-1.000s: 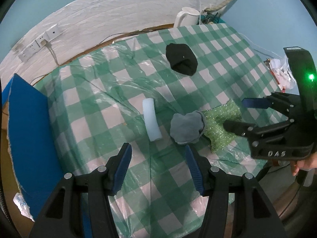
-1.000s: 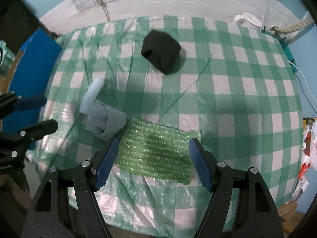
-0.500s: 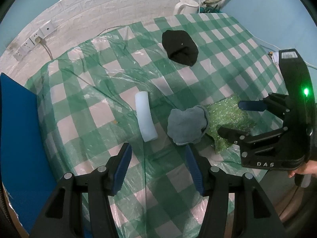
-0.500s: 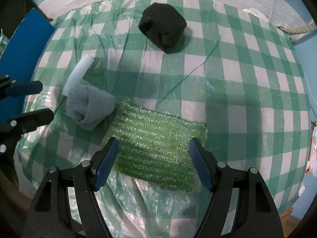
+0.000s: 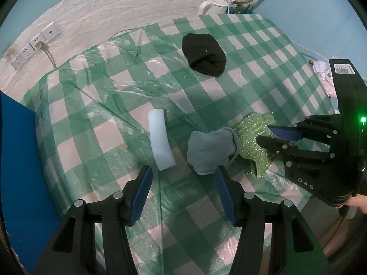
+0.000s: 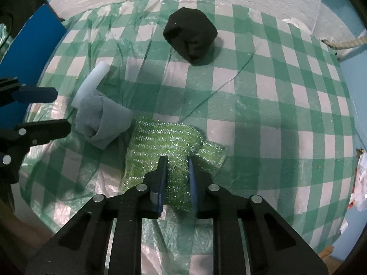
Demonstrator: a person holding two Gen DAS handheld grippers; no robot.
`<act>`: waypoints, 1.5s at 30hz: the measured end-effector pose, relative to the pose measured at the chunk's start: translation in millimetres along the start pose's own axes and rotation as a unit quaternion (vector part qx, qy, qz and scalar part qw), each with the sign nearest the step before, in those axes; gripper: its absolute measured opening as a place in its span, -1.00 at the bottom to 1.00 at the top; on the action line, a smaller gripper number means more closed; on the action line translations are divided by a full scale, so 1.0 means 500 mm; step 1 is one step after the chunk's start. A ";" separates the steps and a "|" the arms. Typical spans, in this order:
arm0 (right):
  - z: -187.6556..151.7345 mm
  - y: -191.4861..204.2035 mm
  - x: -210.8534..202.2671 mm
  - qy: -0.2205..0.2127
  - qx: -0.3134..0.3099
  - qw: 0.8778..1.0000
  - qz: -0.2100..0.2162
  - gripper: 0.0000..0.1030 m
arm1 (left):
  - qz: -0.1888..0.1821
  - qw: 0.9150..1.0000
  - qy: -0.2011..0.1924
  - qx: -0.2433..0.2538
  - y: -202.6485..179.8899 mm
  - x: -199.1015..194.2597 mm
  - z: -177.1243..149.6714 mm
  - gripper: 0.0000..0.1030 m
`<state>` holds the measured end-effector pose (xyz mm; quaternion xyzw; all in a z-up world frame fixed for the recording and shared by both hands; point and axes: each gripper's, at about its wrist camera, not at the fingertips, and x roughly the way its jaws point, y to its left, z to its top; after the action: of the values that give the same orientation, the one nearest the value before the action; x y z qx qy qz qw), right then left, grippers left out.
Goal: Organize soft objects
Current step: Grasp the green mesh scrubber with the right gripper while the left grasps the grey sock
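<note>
Right gripper (image 6: 176, 178) has its jaws pinched nearly closed on the near edge of the green bubble wrap (image 6: 165, 142); the sheet bunches up between the pads, so the grip looks real. Left gripper (image 5: 183, 190) hangs over the worktop (image 5: 263, 52) with jaws wide apart and nothing in them, the grey cloth (image 5: 211, 151) just ahead of its right pad.

Layout: wrap lies on the near part of the checked cover, touching or slightly tucked under the grey cloth on its left edge. White foam strip (image 5: 160, 142) sits just beside the cloth on the far side from the wrap. Black bundle (image 5: 204, 55) is well apart, toward the wall.

Step in hand, as I read it: lift or drag the wrap clear to sort it.

How to do it well:
- Grip is on one edge only, so expect the sheet to droop and swing. Lift slowly, keep it low.
- Pull away from the cloth, not across it, or the cloth gets dragged along.
- The plastic cover is loose and wrinkled. Can't tell whether the jaws also caught the film, so watch for the cover rising with the wrap and re-grip higher if it does.
- Left could pin or take the cloth meanwhile; it's already lined up.
</note>
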<state>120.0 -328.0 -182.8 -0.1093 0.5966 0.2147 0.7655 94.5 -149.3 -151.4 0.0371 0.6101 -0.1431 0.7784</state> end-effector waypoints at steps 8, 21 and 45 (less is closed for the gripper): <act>0.017 -0.042 -0.013 -0.016 0.025 0.999 0.012 -0.77 | -0.004 1.000 -0.001 0.005 -0.014 0.010 0.015 0.16; 0.029 -0.105 -0.038 -0.046 0.065 0.997 0.024 -0.77 | -0.021 1.000 0.005 0.021 -0.057 0.043 0.041 0.19; 0.069 -0.088 -0.093 -0.079 0.062 0.994 0.041 -0.77 | -0.018 0.998 -0.022 0.047 -0.043 0.016 0.029 -0.38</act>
<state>160.8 -361.5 -132.9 -0.0193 0.5505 0.2165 0.8061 103.9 -174.9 -153.2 0.0597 0.5858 -0.1859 0.7865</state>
